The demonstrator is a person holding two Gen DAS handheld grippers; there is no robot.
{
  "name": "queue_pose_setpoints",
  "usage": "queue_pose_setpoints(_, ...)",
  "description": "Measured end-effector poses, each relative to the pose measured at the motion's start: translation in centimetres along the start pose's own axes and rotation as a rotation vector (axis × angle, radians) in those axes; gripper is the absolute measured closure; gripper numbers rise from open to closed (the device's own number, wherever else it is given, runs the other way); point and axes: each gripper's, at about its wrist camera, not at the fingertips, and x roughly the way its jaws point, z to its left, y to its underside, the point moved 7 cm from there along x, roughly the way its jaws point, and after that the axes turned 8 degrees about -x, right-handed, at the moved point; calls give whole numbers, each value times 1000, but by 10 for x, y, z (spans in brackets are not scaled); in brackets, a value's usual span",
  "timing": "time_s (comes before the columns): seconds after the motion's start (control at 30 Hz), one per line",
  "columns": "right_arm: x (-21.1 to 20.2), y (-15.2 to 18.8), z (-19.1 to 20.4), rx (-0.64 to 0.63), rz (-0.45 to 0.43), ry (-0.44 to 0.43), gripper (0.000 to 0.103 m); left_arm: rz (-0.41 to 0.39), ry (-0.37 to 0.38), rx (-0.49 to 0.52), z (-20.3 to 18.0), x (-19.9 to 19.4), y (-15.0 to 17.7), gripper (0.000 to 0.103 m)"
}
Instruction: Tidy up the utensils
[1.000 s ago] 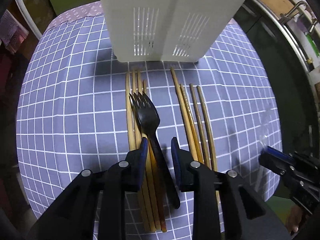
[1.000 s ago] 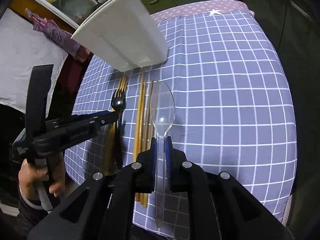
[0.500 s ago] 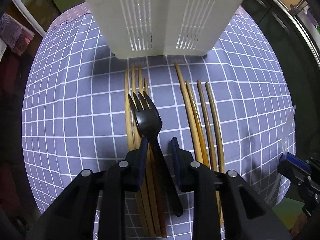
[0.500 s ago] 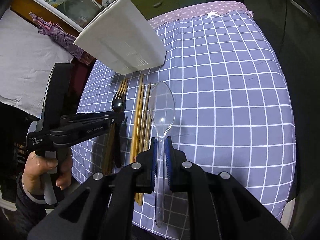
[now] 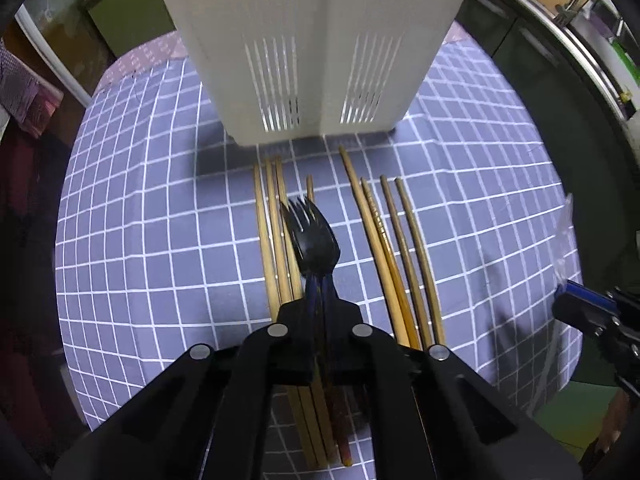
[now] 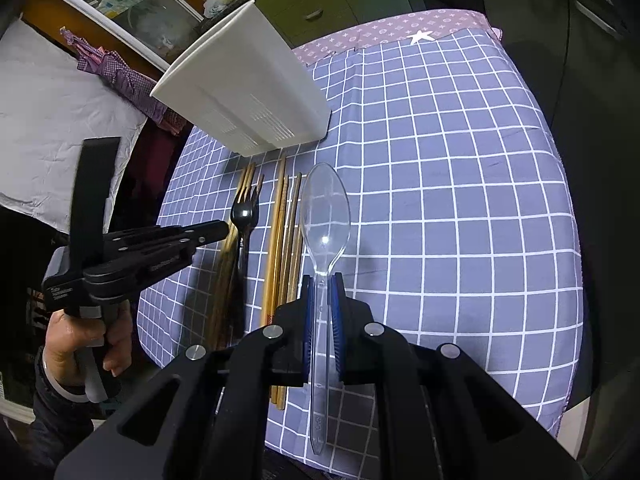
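The utensil holder [image 5: 320, 52] stands on the tabletop [image 5: 140, 240]. Just before it lie two chopstick bundles [image 5: 400, 248] side by side; the fork [image 5: 314, 236] is over the left bundle.

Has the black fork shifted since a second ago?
Yes. The left gripper has just closed on the black fork, and its tines have swung right across the chopsticks, toward the white holder.

A black plastic fork [image 5: 314, 240] points tines toward twelve o'clock over wooden chopsticks [image 5: 276, 248]; a clear plastic spoon [image 6: 325, 216] points likewise; the white slotted holder [image 5: 308, 48] stands upright beyond.
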Motion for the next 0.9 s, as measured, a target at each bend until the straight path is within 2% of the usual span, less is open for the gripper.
queue_pose_setpoints(0.1,0,-1,1,-1,1,6,93,11,18,4,1,-2,1,101)
queue_pose_setpoints(0.2,1,-1,3,-4,7,10,93,63,33,-24,2,10,4,100)
queue_pose_setpoints(0.27,1,-1,4,-7,9,11,93,93,34,-36,1,17,5,94)
queue_pose_setpoints(0.33,2,1,4,-10,14,14,93,110,42,-55,3,22,5,76)
queue_pose_setpoints(0.57,5,0,2,-10,16,6,93,91,52,-66,-1,16,0,76)
queue_pose_setpoints(0.9,4,2,-1,-8,17,-10,93,153,66,-70,-11,16,19,80)
